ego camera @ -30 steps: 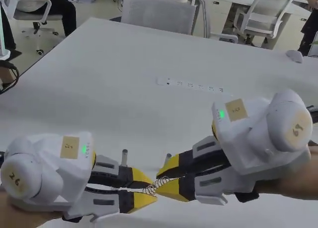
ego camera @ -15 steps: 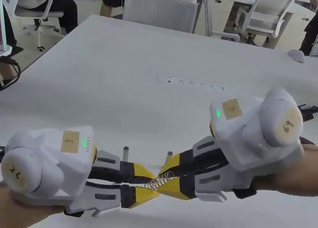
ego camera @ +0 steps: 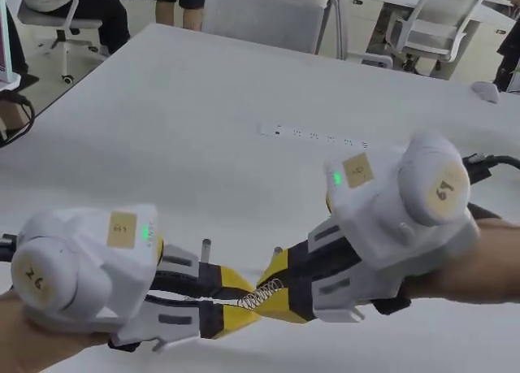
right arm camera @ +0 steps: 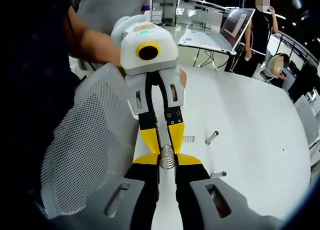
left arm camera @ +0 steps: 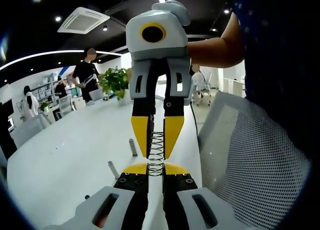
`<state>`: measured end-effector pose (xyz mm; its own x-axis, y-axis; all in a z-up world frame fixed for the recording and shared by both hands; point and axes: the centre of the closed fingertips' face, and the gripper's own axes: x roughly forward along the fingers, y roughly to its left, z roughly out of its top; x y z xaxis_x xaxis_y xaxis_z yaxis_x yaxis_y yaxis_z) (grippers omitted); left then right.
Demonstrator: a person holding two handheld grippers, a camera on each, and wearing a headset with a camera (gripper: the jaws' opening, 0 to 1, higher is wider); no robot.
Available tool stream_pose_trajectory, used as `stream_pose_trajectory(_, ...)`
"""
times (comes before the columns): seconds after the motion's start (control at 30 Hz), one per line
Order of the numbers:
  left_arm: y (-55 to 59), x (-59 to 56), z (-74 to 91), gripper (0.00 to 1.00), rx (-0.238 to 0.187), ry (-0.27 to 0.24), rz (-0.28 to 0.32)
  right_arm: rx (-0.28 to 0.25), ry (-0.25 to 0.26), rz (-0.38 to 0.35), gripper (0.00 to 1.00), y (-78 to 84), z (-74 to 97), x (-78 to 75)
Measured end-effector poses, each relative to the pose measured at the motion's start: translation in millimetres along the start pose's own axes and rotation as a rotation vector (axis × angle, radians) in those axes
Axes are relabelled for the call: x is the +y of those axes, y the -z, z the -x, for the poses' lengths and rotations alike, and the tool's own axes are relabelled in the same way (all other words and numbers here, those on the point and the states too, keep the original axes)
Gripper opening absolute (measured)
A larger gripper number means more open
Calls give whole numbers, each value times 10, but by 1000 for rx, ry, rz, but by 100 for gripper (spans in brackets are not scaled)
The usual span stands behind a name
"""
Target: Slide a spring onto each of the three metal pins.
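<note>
White bench (ego camera: 203, 129) surface runs broad and bare ahead. My left hand-held gripper (ego camera: 248, 306) and right hand-held gripper (ego camera: 270, 292) are each closed on one end of the spring (ego camera: 262, 295), which is held just short of one pin (ego camera: 205, 247) and a second pin (ego camera: 276, 252). Expect the spring to be light, soft and easily buckled, so grip the end coils lightly. The near bench edge lies close, with a mesh chair (right arm camera: 85, 140) beyond it. Free room lies forward.
</note>
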<state>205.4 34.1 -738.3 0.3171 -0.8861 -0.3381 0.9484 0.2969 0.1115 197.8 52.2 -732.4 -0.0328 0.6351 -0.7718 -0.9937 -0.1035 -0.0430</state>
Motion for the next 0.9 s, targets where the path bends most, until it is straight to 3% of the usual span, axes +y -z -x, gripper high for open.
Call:
stream_pose_trajectory(0.47, 36, 70, -24, 3, -2, -12, 17, 97, -30, 15, 8, 16, -42, -61)
stream_pose_trajectory(0.63, 57, 87, -24, 3, 8, -21, 29, 111, -34, 21, 8, 16, -59, -76)
stream_pose_trajectory(0.9, 121, 139, 20, 13, 16, -43, 68, 119, -30, 12, 8, 47, -35, -113)
